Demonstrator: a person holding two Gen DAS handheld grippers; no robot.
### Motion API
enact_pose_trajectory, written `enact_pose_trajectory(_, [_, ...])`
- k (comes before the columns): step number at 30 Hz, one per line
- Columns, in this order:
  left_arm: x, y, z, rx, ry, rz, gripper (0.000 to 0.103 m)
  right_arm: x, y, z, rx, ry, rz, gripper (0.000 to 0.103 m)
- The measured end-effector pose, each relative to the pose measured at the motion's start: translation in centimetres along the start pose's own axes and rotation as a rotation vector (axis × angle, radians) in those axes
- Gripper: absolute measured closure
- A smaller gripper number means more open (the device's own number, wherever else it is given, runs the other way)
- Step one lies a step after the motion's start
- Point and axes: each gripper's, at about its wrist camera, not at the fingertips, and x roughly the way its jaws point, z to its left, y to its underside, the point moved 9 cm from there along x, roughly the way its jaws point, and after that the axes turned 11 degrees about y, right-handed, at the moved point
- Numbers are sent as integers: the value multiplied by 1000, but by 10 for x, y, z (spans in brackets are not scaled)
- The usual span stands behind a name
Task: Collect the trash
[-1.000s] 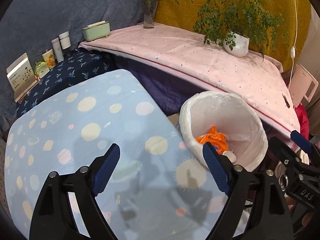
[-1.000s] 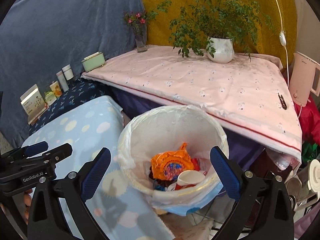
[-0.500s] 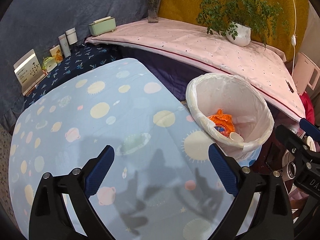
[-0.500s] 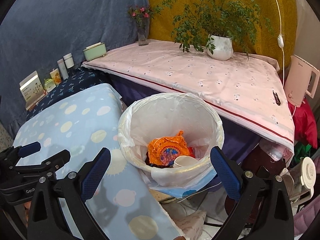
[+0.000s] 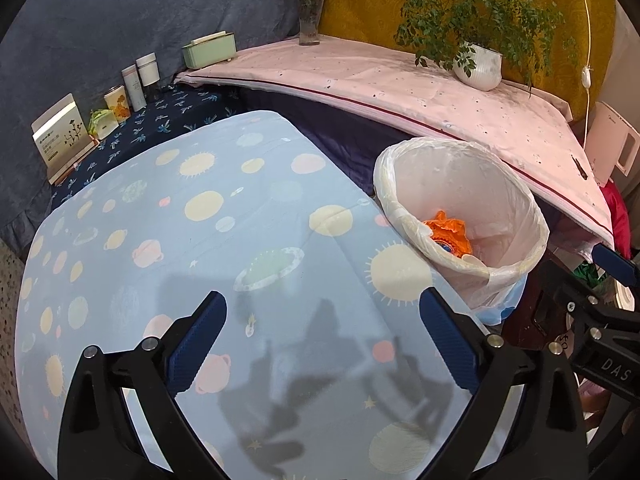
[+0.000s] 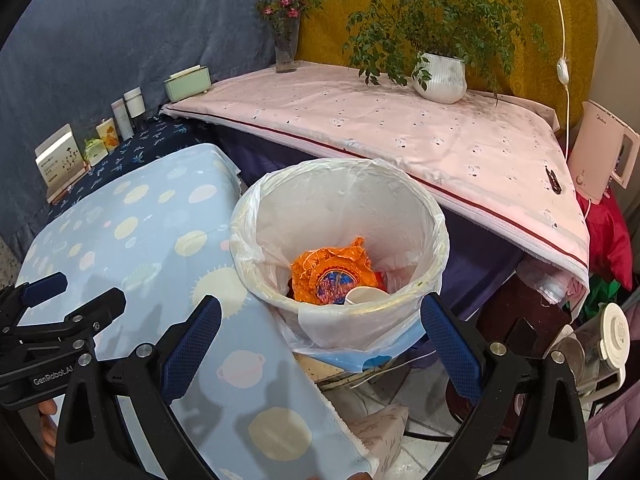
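Observation:
A bin lined with a white plastic bag (image 6: 436, 240) stands beside the table with the light blue planet-print cloth (image 5: 200, 240). Inside lie a crumpled orange wrapper (image 6: 332, 272) and a white paper cup (image 6: 366, 295). The bin also shows in the left wrist view (image 5: 532, 216), with the orange wrapper (image 5: 448, 232) in it. My left gripper (image 5: 322, 330) is open and empty above the blue cloth. My right gripper (image 6: 320, 332) is open and empty above the bin's near rim.
A pink-covered shelf (image 6: 400, 128) runs behind the bin, with a potted plant (image 6: 440, 76), a flower vase (image 6: 286, 52) and a green box (image 6: 188, 84). Small jars and cartons (image 5: 128, 88) line the dark blue ledge. A pink kettle (image 6: 600, 152) stands at right.
Both grippers have drawn back and up from the bin, so the bin looks smaller and more blue cloth shows. Both stay open and empty.

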Motion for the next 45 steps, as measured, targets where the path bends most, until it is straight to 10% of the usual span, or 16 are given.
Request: enact_pose_trajectory(45, [14,7,-18,-32,75,25,10,2,11,-9,-15,5,-3,7])
